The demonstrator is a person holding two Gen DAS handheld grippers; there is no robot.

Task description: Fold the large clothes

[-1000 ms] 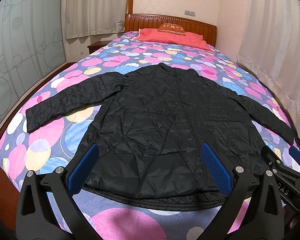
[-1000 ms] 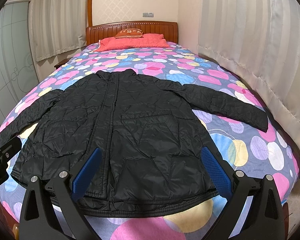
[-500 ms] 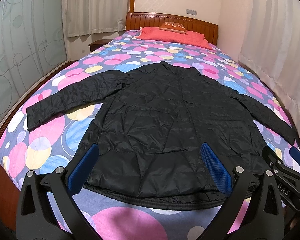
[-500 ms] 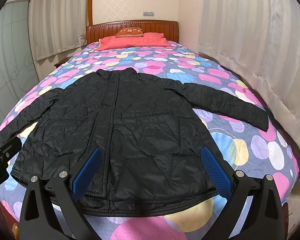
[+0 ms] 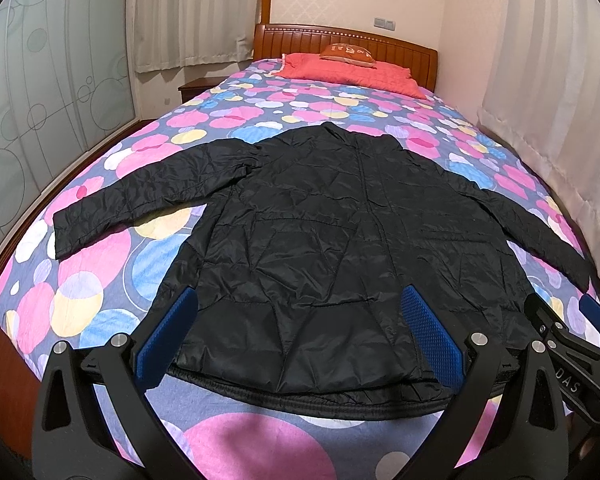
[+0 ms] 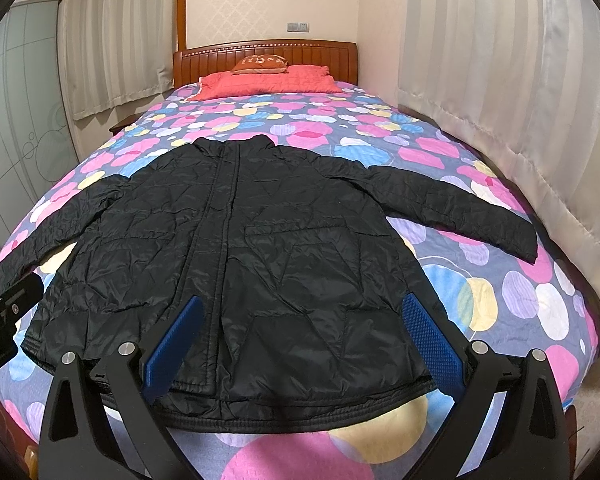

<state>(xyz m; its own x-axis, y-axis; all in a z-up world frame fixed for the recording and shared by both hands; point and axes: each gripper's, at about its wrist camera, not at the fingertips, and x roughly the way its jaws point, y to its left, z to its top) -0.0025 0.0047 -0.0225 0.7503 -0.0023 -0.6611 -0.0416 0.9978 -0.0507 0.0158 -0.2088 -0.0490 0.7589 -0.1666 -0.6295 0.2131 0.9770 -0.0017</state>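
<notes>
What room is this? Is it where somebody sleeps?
Most likely a bedroom. A big bed with a wooden headboard and an orange pillow fills it, curtains hang beside it, and a black jacket lies spread on the bedspread.

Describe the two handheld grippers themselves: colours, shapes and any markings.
Both are alike. The left gripper and the right gripper each have two black angular arms with triangular cut-outs and round silver bolts, ending in flat blue pads with a fine dotted grip texture. The right gripper, seen from the left camera, carries white letters "DAS". No cables, hands or sleeves show.
</notes>
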